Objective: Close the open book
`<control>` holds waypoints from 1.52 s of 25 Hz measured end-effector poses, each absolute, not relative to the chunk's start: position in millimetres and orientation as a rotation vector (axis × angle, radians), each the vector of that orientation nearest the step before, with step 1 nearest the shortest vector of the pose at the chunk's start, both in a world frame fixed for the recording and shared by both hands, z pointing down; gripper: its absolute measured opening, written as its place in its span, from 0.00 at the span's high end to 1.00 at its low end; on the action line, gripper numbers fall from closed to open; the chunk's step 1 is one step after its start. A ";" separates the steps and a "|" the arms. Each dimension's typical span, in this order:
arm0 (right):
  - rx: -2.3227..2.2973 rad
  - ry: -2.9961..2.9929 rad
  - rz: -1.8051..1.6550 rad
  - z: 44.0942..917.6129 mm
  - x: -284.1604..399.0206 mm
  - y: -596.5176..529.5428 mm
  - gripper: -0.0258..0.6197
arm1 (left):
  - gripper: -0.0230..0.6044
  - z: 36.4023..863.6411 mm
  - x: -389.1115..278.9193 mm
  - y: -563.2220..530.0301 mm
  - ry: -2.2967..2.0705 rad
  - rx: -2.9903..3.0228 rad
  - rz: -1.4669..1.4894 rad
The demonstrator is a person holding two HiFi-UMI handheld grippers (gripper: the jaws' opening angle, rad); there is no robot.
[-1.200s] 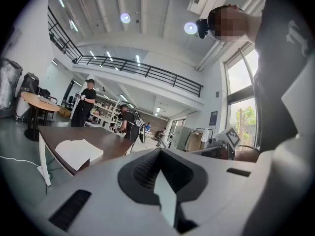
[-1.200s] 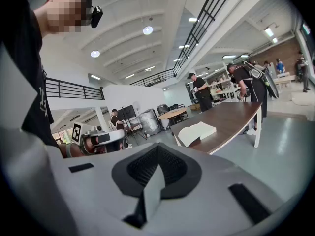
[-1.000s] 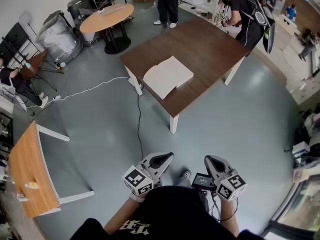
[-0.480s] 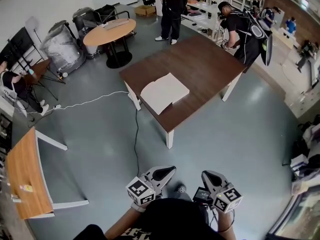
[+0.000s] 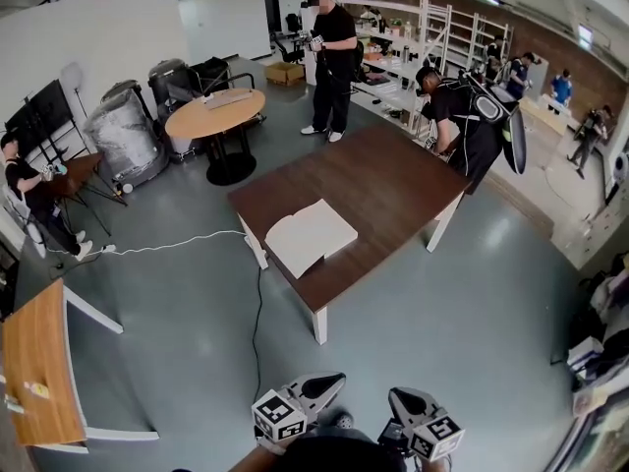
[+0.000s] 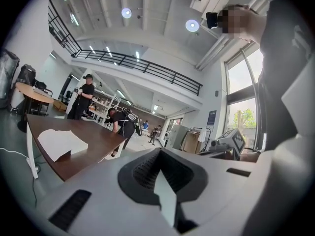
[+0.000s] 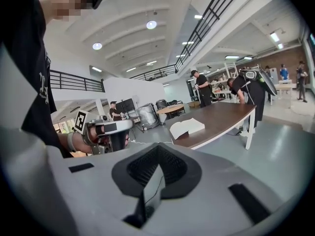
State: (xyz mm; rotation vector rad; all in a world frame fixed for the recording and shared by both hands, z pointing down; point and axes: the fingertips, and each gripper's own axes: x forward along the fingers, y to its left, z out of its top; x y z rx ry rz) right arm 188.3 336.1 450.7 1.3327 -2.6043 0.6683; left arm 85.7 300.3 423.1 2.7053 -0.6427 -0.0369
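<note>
Left gripper (image 6: 160, 177): jaws clenched tip to tip with nothing between them. Smooth grey shell, ribbed black hollow at the tips, held low near the person's body, well apart from the table.
Right gripper (image 7: 155, 175): pressed closed and empty. Same grey shell and ribbed black pocket, level with the left one.
Book (image 5: 310, 236): lies open and flat, pale blank pages up, at the near corner of the table – no gripper touches it.
Table (image 5: 393, 180): dark brown rectangular wooden top on white legs.
Floor (image 5: 177, 313): glossy grey, crossed by a white cable (image 5: 167, 244) and a black cable (image 5: 257, 308).
Bystanders: one person in black (image 5: 332, 52) stands beyond the table – another (image 5: 467, 121) bends over its far edge.
</note>
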 end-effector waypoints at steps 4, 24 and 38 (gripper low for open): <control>1.319 -2.595 0.663 463.3 197.6 341.8 0.98 | 0.96 436.1 96.7 311.8 -0.634 2.709 -0.027; 1.222 -2.689 0.655 464.7 189.1 348.3 0.98 | 0.96 435.3 92.0 341.2 -0.720 2.696 0.039; 1.211 -2.626 0.671 486.9 187.8 351.3 0.98 | 0.96 457.7 87.8 336.3 -0.708 2.667 0.001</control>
